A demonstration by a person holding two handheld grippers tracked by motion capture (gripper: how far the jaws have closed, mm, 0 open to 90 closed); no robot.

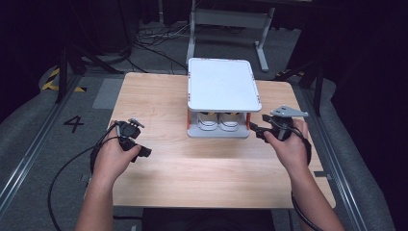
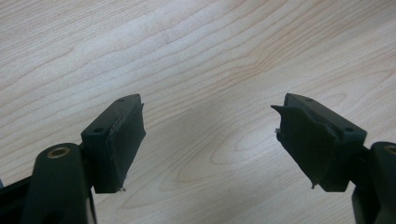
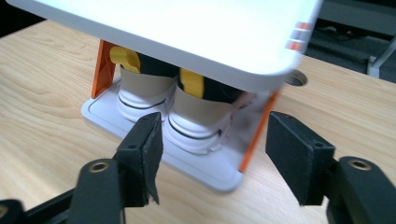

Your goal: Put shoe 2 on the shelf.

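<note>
Right gripper (image 3: 210,140), jaws spread and empty, is facing the shoes (image 3: 187,119) on the rack's (image 3: 219,179) lower shelf, toes toward it.

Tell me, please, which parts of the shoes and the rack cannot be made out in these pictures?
- Shoes, high view: the rack's top shelf covers everything but the toes.
- Shoes, right gripper view: the shelf hides the uppers; their far ends are out of sight.
- Rack's right orange post, right gripper view: smeared by blur.
- Top shelf, right gripper view: cut off by the top edge.
</note>
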